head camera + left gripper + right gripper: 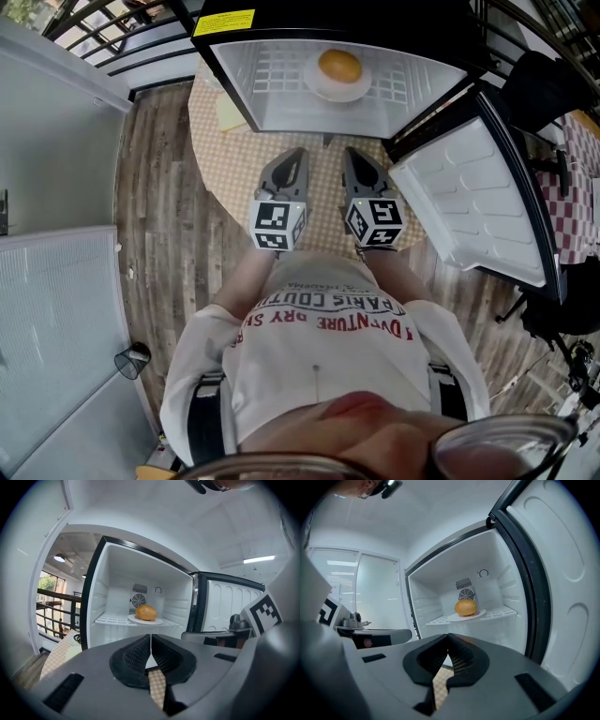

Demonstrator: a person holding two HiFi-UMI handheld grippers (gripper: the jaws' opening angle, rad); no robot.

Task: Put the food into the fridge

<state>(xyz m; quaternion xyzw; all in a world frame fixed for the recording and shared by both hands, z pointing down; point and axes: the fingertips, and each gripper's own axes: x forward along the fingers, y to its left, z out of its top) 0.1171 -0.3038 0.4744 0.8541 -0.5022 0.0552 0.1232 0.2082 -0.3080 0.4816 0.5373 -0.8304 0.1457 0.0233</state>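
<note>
1. While the fridge [234, 89] stands open at the top of the head view, the round orange-yellow food [339, 66] sits on a white plate [322, 91], and the plate rests on the wire shelf [281, 75] inside the compartment.
2. The fridge door [469, 202] is swung wide toward the right of the frame, with its white inner side showing.
3. The left gripper [298, 156] is at the centre of the frame, just below the fridge opening and above the checked tablecloth [220, 159]. Its jaws are pressed together with nothing between them.
4. The right gripper [351, 156] is just beside it on the right and points the same way. Its jaws are likewise closed tight and hold nothing.
5. In both gripper views the food and plate appear beyond the closed jaw tips, well apart from them.
6. Wood-plank floor [159, 216] shows to the left of the tablecloth.
</note>
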